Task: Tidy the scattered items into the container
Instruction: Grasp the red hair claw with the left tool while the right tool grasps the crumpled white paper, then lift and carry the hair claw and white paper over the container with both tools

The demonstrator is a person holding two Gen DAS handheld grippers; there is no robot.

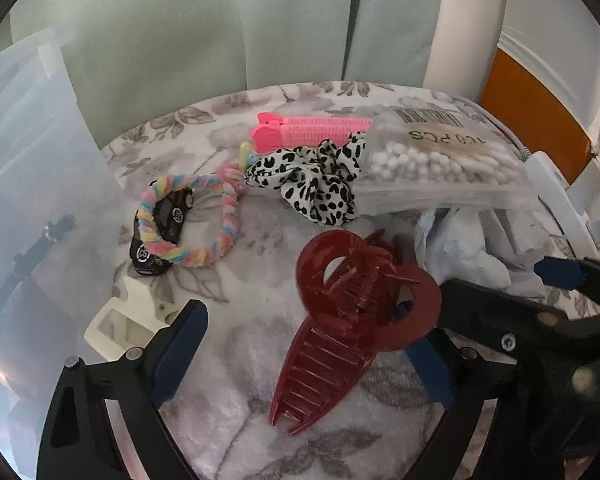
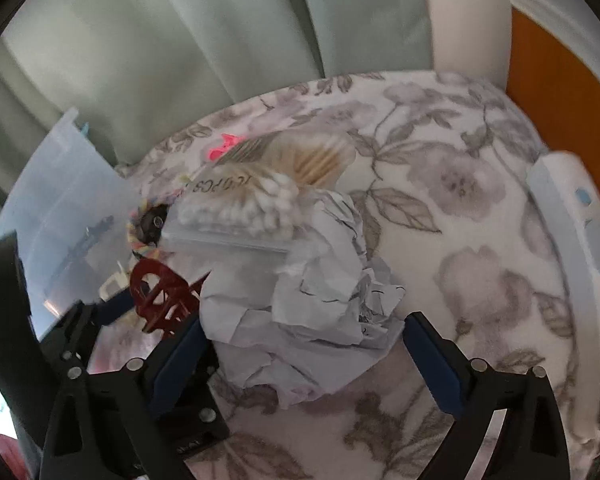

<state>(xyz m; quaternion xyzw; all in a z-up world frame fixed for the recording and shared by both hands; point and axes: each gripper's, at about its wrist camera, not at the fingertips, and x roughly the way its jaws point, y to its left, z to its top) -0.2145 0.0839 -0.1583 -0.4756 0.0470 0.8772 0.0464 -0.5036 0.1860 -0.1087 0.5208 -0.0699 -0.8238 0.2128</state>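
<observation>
A dark red claw hair clip [image 1: 340,320] lies on the floral blanket between the fingers of my left gripper [image 1: 304,344]. The jaws stand wide and the pads do not press on it. In the right wrist view, crumpled pale paper [image 2: 308,320] sits between the fingers of my right gripper [image 2: 304,348], which is also open around it without squeezing. The red clip [image 2: 160,292] shows just left of the paper. A translucent plastic container [image 1: 40,160] [image 2: 60,208] stands at the left.
Behind the clip lie a rainbow twisted hair tie [image 1: 188,224] over a black toy car [image 1: 164,232], a leopard scrunchie [image 1: 316,184], pink clips [image 1: 312,130] and a bag of cotton swabs [image 1: 440,160]. A white lid [image 2: 572,220] rests at the right. Curtains hang behind.
</observation>
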